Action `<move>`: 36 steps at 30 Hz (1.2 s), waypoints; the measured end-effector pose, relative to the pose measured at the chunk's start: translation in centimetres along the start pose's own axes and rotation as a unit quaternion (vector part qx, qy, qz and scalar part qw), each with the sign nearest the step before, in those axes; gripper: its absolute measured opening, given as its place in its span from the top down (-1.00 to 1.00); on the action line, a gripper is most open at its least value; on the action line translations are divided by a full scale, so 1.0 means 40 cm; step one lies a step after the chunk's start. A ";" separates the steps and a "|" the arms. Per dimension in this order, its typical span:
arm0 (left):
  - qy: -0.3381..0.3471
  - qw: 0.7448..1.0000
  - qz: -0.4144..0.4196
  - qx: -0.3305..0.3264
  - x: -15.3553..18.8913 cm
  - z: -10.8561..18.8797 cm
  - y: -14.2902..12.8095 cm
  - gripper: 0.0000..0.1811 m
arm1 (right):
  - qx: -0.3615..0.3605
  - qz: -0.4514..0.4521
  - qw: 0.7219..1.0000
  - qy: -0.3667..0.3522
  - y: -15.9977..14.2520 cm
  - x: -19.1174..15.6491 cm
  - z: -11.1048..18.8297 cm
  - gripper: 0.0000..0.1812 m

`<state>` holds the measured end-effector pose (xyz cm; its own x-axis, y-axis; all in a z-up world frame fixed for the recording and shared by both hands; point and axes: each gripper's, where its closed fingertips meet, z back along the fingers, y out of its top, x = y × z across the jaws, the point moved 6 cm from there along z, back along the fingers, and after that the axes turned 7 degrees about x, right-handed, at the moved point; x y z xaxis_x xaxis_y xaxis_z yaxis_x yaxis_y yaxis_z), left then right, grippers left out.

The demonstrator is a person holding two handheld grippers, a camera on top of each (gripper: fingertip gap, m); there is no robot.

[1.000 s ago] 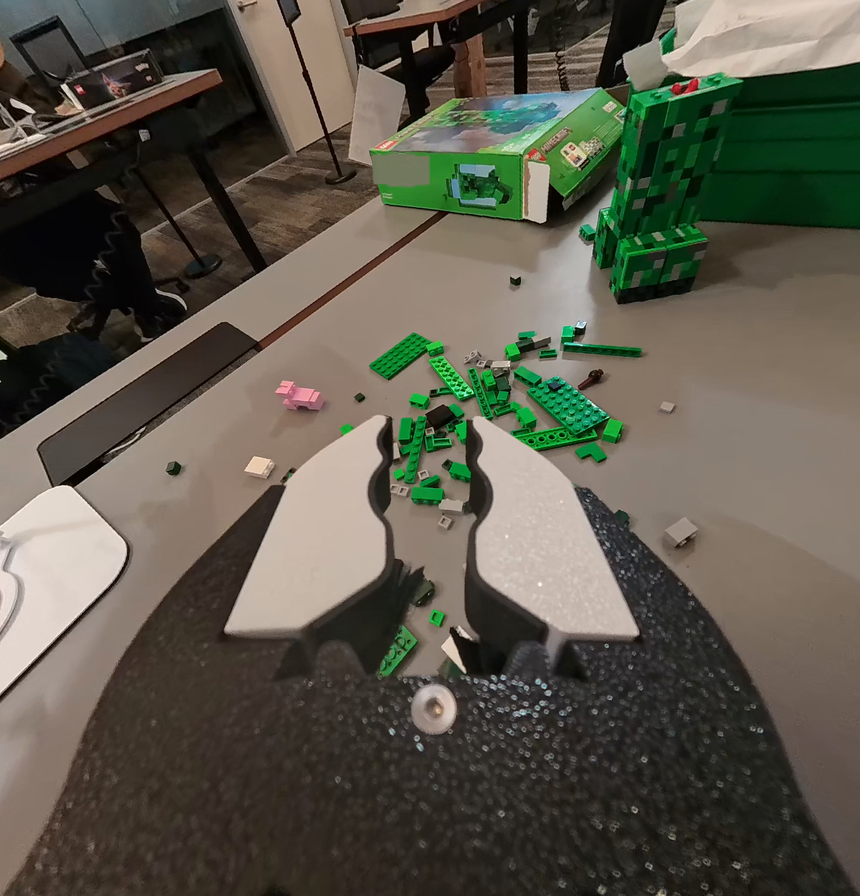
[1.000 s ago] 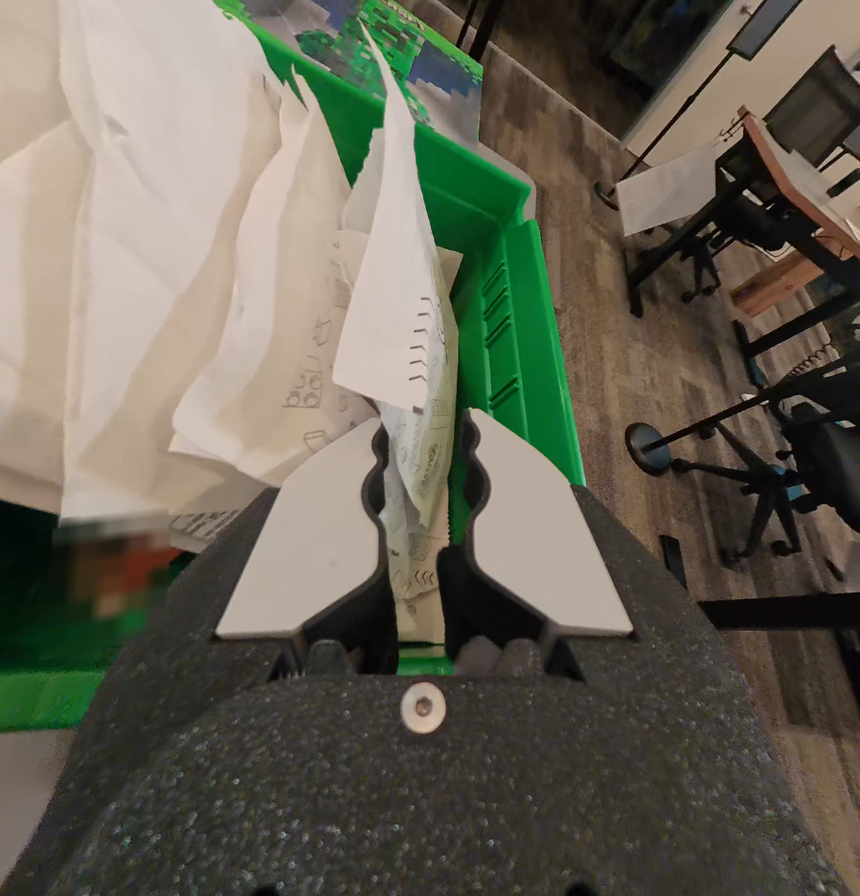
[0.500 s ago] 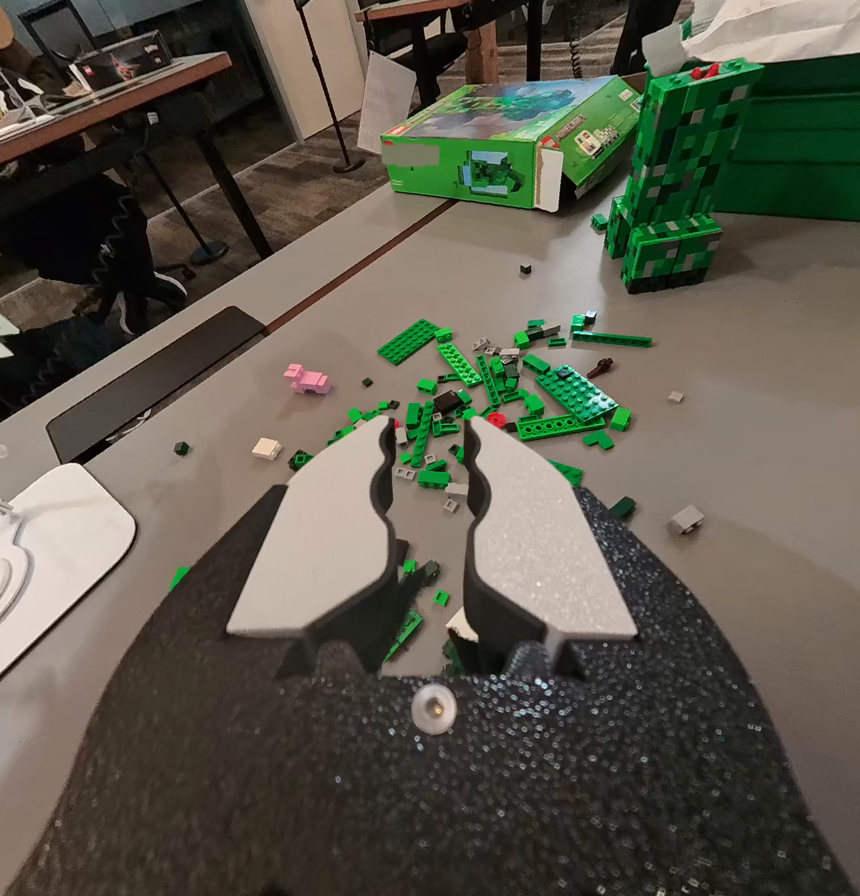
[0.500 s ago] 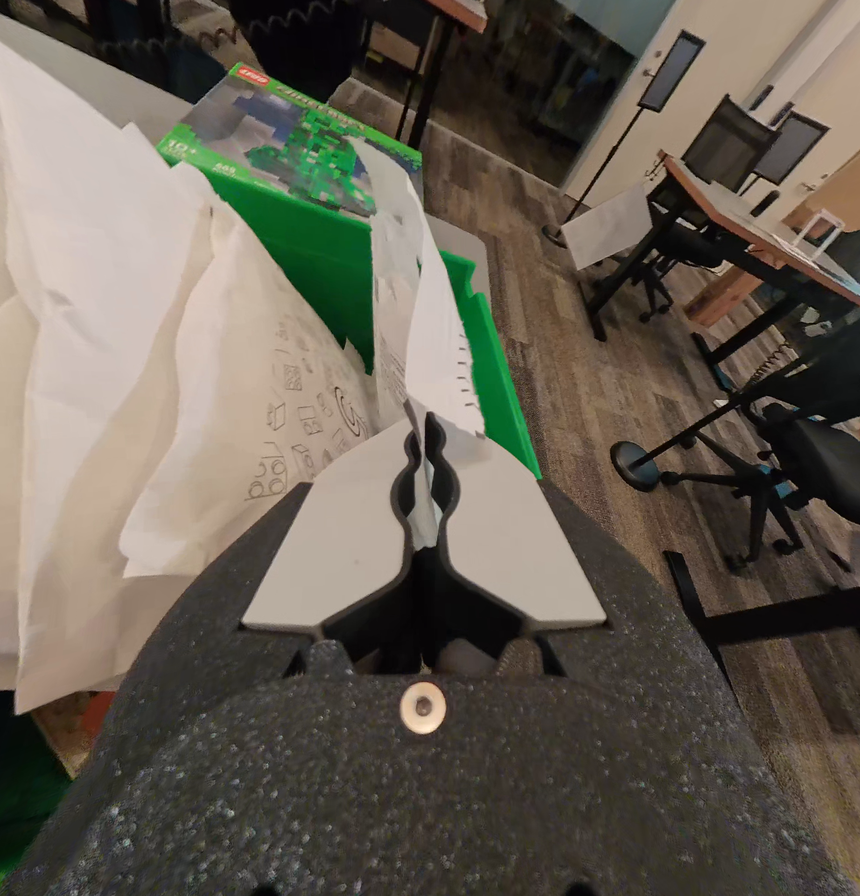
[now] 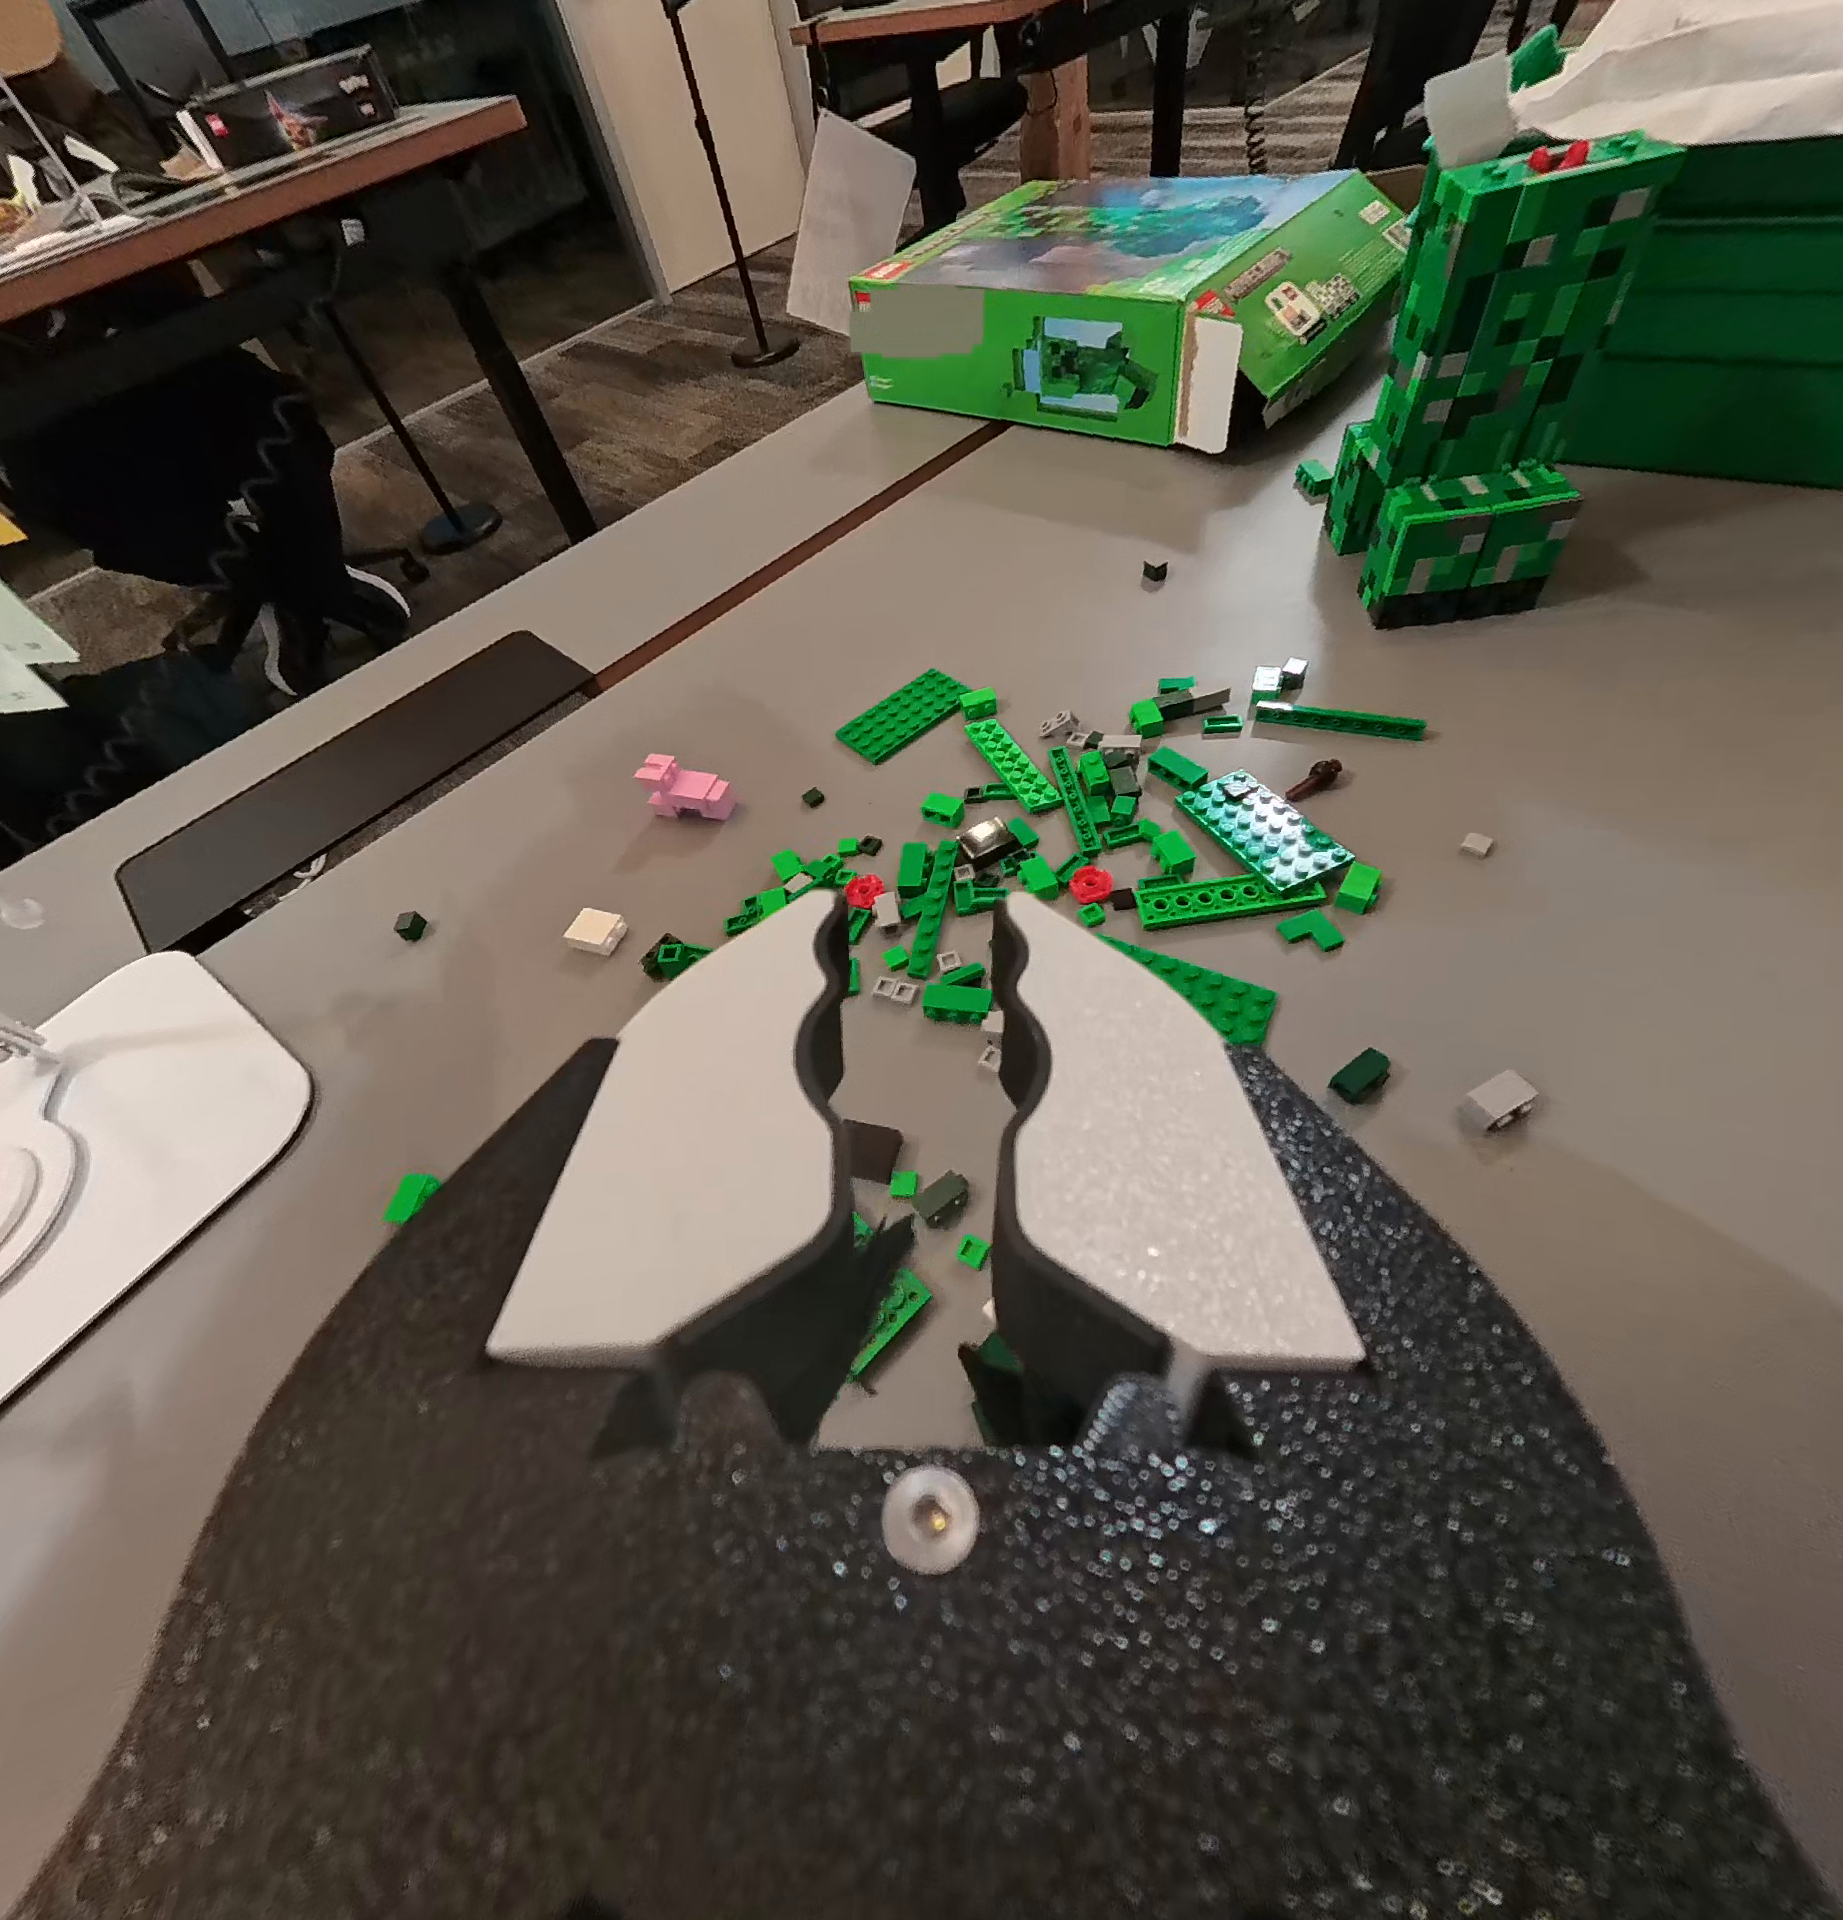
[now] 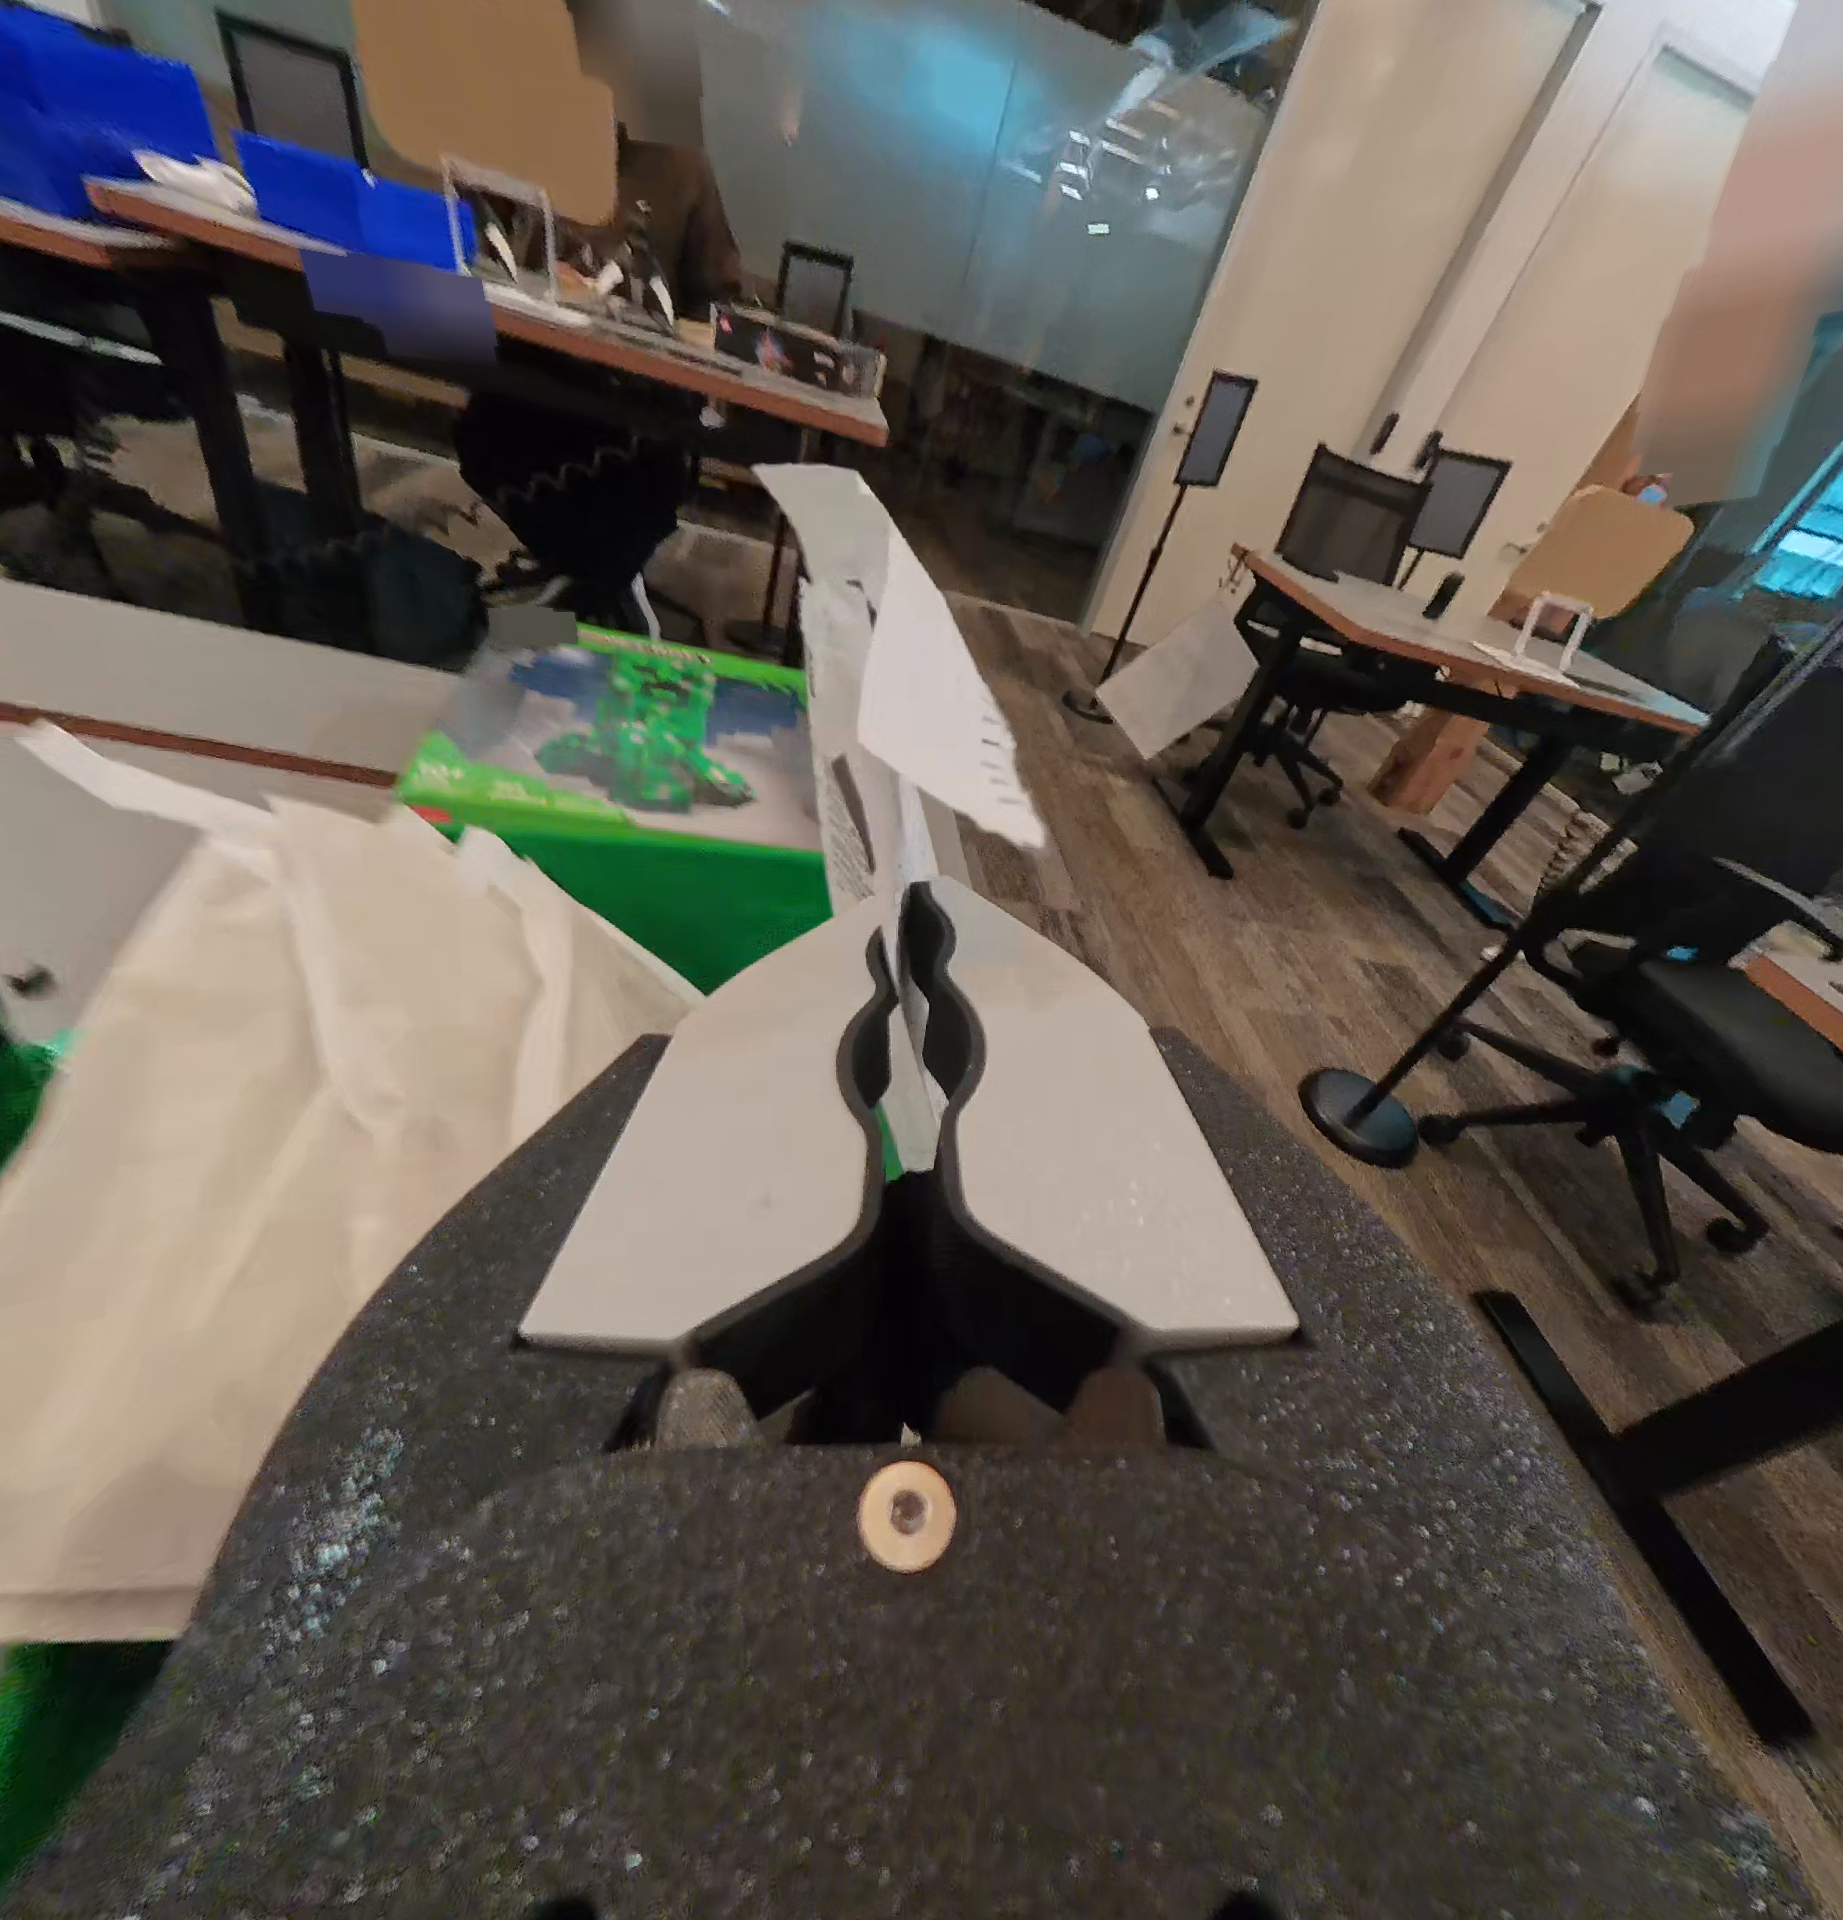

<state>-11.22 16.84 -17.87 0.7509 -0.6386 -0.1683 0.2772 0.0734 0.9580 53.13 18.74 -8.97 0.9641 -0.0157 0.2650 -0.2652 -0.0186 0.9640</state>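
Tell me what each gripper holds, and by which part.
The right gripper is shut on a white paper bag, pinching its lower end. The left gripper is open and holds nothing, above loose green bricks.

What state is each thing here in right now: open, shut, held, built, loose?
left hand-held gripper: open, empty, hovering over the loose bricks.
right hand-held gripper: shut on the paper bag.
paper bag: torn open, pinched and lifted.
loose bricks: scattered flat on the grey table.
green block figure: assembled, standing upright.
set box: lying flat, end flap open.
pink pig: upright, apart from the pile.
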 end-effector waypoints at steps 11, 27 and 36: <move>-0.008 0.999 0.007 0.045 -0.012 -0.020 0.057 0.73 | 0.083 -0.025 0.982 0.170 0.301 -0.368 -0.135 0.99; 0.001 0.999 -0.003 0.048 -0.055 0.034 0.044 0.73 | 0.085 -0.058 0.972 0.211 0.319 -0.466 -0.139 0.99; -0.144 0.981 -0.071 0.107 0.100 -0.151 0.231 0.76 | 0.038 -0.015 0.999 0.031 0.112 -0.089 0.037 0.99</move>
<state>-2.06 19.59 -11.10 0.5039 -0.8233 -0.2612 0.2125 -0.1749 0.9614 48.49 17.25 -5.62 0.9697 0.0486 0.2396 -0.2343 -0.0944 0.9676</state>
